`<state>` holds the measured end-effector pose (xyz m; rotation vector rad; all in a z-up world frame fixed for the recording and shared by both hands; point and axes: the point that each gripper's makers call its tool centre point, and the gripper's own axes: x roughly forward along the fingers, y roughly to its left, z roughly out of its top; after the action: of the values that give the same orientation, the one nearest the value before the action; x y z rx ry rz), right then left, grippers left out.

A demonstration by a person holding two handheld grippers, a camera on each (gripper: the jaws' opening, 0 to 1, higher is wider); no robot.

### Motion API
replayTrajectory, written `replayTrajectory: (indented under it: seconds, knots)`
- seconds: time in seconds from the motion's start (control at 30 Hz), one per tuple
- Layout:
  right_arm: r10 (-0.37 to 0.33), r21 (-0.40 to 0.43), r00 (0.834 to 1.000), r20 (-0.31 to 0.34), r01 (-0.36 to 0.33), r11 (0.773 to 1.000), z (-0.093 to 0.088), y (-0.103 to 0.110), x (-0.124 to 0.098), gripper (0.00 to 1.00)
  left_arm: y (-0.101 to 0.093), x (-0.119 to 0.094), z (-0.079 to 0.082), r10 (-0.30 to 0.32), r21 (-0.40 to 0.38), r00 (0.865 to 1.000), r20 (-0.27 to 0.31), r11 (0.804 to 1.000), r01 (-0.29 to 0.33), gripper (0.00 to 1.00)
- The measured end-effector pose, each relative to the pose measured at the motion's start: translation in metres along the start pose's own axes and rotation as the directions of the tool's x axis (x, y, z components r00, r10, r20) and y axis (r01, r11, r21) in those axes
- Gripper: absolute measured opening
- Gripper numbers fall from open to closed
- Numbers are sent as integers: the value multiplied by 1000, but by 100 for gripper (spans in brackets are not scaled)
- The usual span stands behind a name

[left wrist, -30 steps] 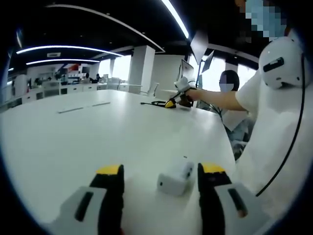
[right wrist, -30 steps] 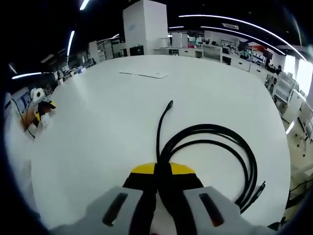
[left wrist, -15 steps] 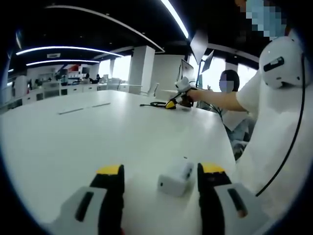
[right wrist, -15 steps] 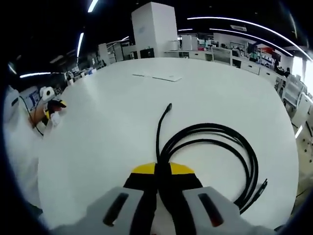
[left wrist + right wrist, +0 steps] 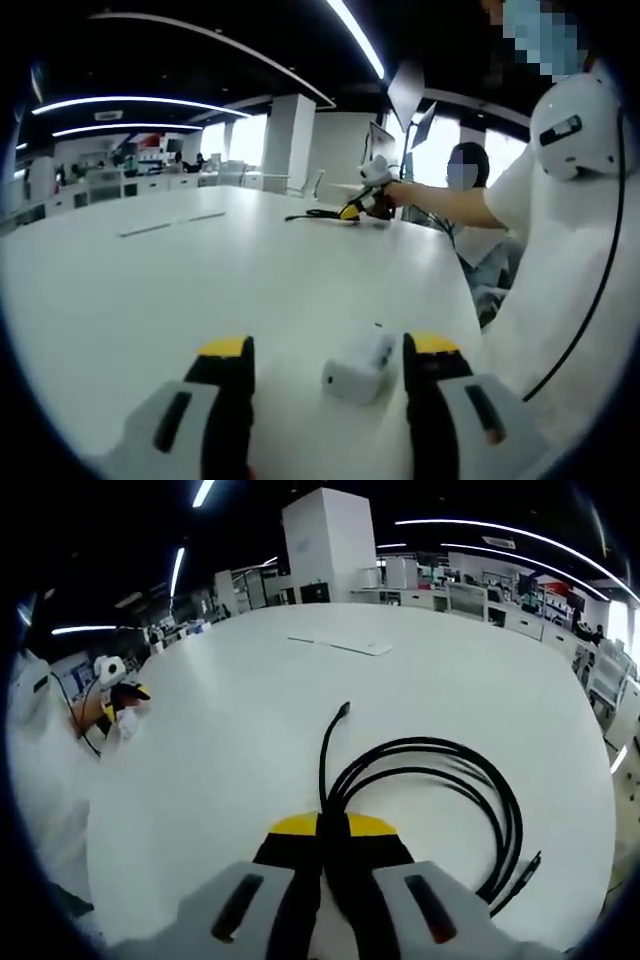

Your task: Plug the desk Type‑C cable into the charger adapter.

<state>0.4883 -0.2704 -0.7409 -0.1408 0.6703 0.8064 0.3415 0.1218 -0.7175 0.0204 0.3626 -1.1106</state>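
Black cable (image 5: 420,780) lying coiled on the white counter (image 5: 230,730), its strand near the free plug (image 5: 345,709) being pinched by the right gripper (image 5: 322,830). White charger (image 5: 358,364) sitting between the left gripper's (image 5: 330,350) spread jaws — advisable: clamp it squarely before aligning the plug.

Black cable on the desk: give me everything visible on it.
The cable is thin, black and rubbery-looking, lying in a loose coil of a few loops on the white desk. One free end with a small plug points away from the right tool, whose jaws are shut on strands of it near the coil. A second plug end lies at the coil's outer edge. In the left gripper view it shows small and far, beside that tool.
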Motion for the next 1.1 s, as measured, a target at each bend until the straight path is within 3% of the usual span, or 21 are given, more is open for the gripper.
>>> replayTrajectory:
  seconds: [0.17, 0.67, 1.1]
  knots:
    - [8, -31, 1000, 18, -8, 999, 5, 8, -1, 2, -1, 0, 0, 0, 1, 1000, 0, 1000, 0, 60]
    - [24, -95, 1000, -6, -25, 995, 9, 8, -9, 2, -2, -1, 0, 0, 3, 1000, 3, 1000, 0, 59]
    - [28, -153, 999, -36, -33, 988, 6, 22, -4, 2, -3, -3, -1, 2, 6, 1000, 3, 1000, -2, 59]
